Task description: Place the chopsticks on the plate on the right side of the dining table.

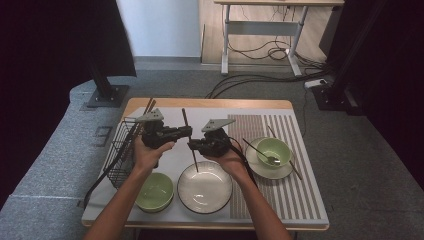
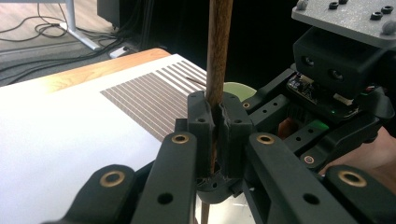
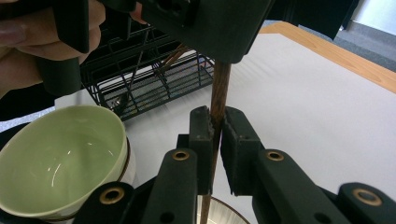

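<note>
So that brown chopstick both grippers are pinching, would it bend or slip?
The chopstick looks like wood and runs straight between both grips, so probably stiff. It is thin and smooth, so it might slide in the left gripper or right gripper, or roll if dropped.

A chopstick (image 1: 189, 140) stands above the plate (image 1: 205, 187) at the table's (image 1: 210, 103) near edge, between the left gripper (image 1: 186, 132) and right gripper (image 1: 192, 145). A bowl (image 1: 155, 191) sits left of the plate, with a wire basket (image 1: 121, 150) behind it. At right, a second bowl (image 1: 273, 151) rests on a saucer (image 1: 270, 171).
</note>
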`<state>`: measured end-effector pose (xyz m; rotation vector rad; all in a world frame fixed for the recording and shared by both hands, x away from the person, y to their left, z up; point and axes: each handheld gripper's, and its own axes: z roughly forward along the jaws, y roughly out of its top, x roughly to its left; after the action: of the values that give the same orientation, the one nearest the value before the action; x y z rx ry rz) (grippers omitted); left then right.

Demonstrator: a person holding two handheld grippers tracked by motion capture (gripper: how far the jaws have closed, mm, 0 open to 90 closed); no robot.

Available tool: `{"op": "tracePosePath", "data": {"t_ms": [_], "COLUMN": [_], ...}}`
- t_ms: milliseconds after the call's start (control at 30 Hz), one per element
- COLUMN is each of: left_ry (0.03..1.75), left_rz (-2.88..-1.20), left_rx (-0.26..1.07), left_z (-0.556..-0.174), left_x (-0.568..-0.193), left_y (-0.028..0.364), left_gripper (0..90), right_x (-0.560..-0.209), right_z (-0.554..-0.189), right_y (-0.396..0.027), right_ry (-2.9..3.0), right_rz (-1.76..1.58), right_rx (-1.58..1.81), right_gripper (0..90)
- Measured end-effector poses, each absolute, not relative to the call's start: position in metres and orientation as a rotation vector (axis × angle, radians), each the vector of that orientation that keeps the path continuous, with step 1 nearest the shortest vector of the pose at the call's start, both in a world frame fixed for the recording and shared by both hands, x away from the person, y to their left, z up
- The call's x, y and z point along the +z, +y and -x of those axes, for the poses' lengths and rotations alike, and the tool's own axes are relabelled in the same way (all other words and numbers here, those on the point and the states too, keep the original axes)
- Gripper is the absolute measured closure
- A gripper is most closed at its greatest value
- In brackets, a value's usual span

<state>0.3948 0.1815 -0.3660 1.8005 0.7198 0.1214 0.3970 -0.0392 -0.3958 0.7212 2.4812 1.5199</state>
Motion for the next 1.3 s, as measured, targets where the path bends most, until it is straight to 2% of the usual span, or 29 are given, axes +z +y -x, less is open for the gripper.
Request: {"op": "tracePosePath", "data": {"t_ms": [267, 433, 733, 1300], "left_ry": [0.716, 0.698, 0.689, 0.702], "left_rz": [-1.813, -1.811, -1.837, -1.899], "left_rx": [0.129, 0.151, 0.153, 0.118], "left_z": [-0.395, -0.394, -0.392, -0.393], "left_x": [-0.367, -0.364, -0.367, -0.383], "left_y": [0.180, 0.184, 0.194, 0.194], "left_gripper": [83.8, 73.2, 64.7, 61.7], "right_x": [-0.397, -0.397, -0.391, -0.373], "right_z": [-0.398, -0.400, -0.405, -0.404], "right_y": [-0.040, -0.044, -0.061, -0.066], "right_ry": [2.480, 2.439, 2.353, 2.294], "right_rz": [-0.747, -0.797, -0.888, -0.889], "right_rx": [1.516, 1.516, 1.553, 1.590], "right_gripper": [84.4, 84.5, 84.6, 84.6]}}
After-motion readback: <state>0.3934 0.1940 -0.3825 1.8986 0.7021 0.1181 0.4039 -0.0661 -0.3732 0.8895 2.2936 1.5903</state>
